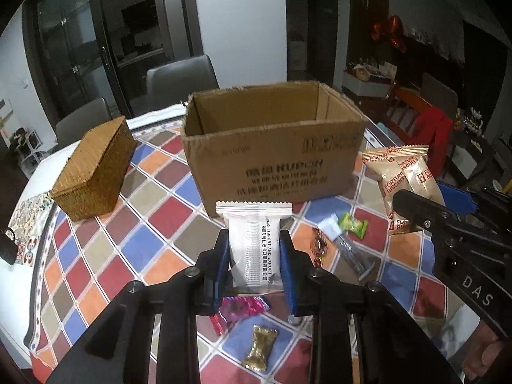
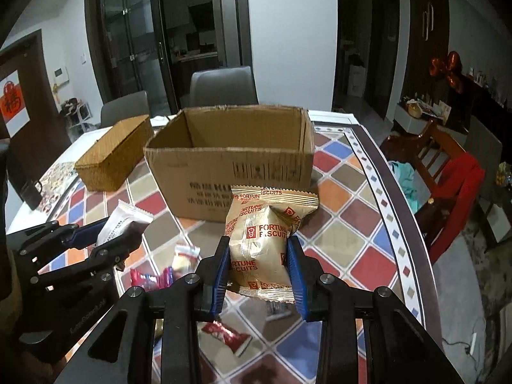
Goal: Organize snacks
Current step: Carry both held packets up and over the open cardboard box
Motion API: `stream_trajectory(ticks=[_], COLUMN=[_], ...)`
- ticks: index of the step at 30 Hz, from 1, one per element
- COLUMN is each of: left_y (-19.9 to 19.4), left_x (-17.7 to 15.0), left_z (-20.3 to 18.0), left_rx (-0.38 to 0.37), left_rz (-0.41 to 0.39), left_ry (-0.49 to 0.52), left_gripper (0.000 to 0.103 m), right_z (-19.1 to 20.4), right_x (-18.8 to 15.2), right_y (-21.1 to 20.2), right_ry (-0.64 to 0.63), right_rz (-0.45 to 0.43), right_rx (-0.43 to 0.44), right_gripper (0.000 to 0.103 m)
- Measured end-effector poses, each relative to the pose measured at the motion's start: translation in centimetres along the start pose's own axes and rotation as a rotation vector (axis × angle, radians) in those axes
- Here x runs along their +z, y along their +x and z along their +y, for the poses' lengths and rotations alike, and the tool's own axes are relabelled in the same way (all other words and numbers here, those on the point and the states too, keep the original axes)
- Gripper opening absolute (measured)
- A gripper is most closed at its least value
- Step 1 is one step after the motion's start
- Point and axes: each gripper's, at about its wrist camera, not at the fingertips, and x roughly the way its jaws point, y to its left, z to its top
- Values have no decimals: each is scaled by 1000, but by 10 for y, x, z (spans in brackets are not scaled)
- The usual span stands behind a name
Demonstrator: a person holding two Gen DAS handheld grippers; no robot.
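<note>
My left gripper (image 1: 255,249) is shut on a white snack packet (image 1: 254,243) and holds it above the table, in front of the open cardboard box (image 1: 272,160). My right gripper (image 2: 258,256) is shut on a tan Fortune Biscuits packet (image 2: 260,243), also raised, just before the box (image 2: 230,172). Each gripper shows in the other's view: the right one (image 1: 425,211) with its biscuit packet (image 1: 403,179), the left one (image 2: 105,233) with the white packet (image 2: 123,224). Loose sweets lie on the chequered tablecloth: green (image 1: 353,225), pink (image 1: 240,308), gold (image 1: 260,347), red (image 2: 228,336).
A closed wicker basket (image 1: 92,172) stands left of the box. Grey chairs (image 1: 182,76) are behind the table. A wooden chair with red cloth (image 2: 448,188) stands off the table's right edge (image 2: 400,192). A dark object (image 2: 28,188) sits at the table's left.
</note>
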Motion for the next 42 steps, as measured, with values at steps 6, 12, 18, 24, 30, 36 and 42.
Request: stream_trajectory(ticks=[6,12,18,24,30,36,42], left_y=[-1,0,0,3,11,23,39], left_x=[19,34,50,67,84,100,113], left_z=[10,17,22,27,32,37,40], left_rx=[15,20,29,40,45,42,37], left_rz=[-30,-55,-85,-110,-127,-136,-130], left_ry=[-21,-37,-37,-42,-41,-52,-58], left_gripper=[30,30,30,30,30,30,30], right_z=[0,-3,-4,-3,-7,-10,-13], right_x=[17,33,48,64,80,97,107], right_y=[-2,-1,2,8,17,25,40], right_ry=[-3,-8,-10,-12,-10,-12,-13], right_rz=[-38,-70,-97,-116,-139,-159,-155], right_rx=[-3,-12,-23,-24,-27,-26,-30], right_gripper=[36,36,36,36,36,36,36])
